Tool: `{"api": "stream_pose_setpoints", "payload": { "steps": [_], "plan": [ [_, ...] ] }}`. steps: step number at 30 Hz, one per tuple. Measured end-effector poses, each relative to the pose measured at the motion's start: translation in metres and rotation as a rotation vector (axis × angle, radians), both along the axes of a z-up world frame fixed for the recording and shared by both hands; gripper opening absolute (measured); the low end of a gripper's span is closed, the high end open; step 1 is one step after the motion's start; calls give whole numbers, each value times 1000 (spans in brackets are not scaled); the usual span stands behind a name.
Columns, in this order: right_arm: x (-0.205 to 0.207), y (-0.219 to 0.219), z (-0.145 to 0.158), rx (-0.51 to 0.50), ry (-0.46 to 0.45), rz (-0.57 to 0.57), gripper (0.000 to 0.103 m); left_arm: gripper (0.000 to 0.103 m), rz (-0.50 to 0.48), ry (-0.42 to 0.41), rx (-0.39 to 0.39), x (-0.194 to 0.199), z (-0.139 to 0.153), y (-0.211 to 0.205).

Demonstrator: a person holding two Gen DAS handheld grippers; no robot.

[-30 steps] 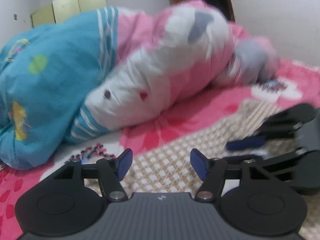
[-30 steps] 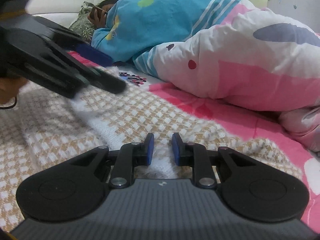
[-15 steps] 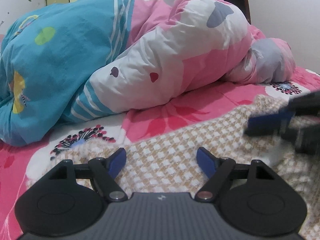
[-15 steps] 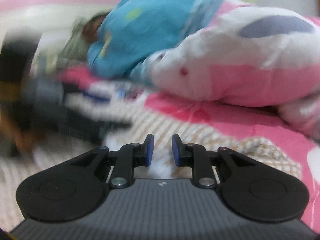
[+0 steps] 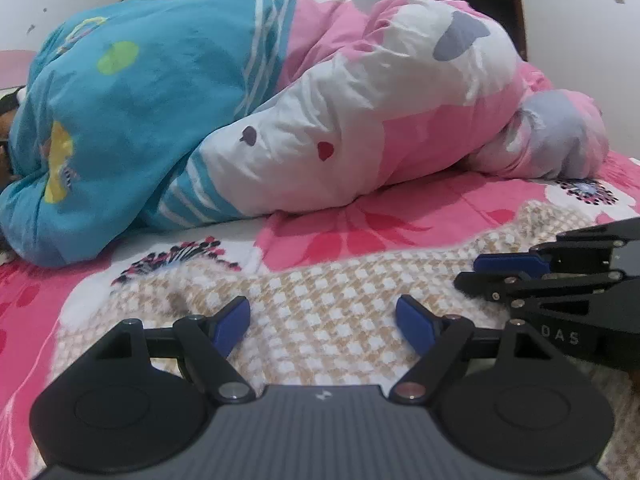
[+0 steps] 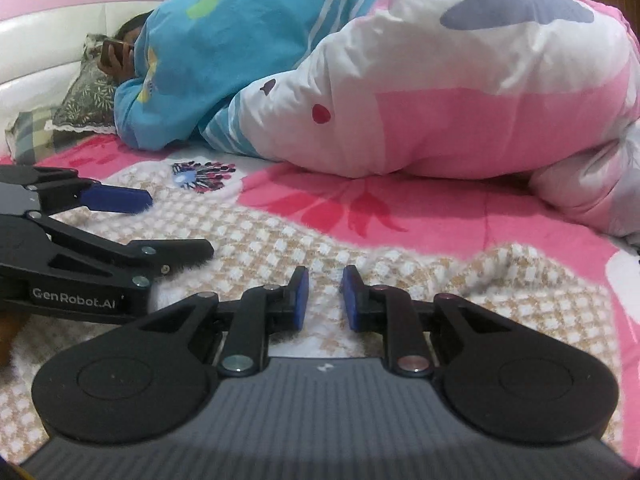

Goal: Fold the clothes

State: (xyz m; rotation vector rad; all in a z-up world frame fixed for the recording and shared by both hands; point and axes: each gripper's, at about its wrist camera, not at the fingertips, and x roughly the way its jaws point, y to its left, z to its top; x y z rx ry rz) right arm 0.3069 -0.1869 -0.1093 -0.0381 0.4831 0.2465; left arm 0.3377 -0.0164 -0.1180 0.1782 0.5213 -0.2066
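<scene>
Checked knit garment on floral bedsheet, quilt-covered person beyond

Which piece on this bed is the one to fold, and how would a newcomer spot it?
Start at the bed's pink floral sheet. In front of the big blue-and-pink quilt, nearest both cameras, lies the garment. It alone is fuzzy knit, in small tan-and-white checks, not printed with flowers.

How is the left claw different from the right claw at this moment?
The left claw has a wide gap and is opening; the right claw has a narrow gap. The left one sits beside the blanket's left part; the right one sits further right. Both hover over it, holding nothing.
</scene>
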Motion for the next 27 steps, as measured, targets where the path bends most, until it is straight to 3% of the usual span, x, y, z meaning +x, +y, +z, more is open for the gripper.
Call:
{"api": "stream_pose_setpoints", "payload": {
  "steps": [7, 11, 19, 23, 27],
  "plan": [
    [0, -1, 0, 2, -6, 0, 16, 82, 93, 30, -50, -7, 4, 6],
    [0, -3, 0, 17, -3, 2, 16, 83, 150, 74, -116, -9, 3, 17],
    [-4, -9, 17, 59, -5, 8, 16, 83, 178, 93, -88, -9, 5, 13],
    [-21, 2, 40, 34, -75, 70, 17, 84, 186, 99, -72, -8, 6, 10],
    [-15, 10, 17, -57, 50, 82, 16, 85, 195, 115, -51, -7, 7, 7]
  ]
}}
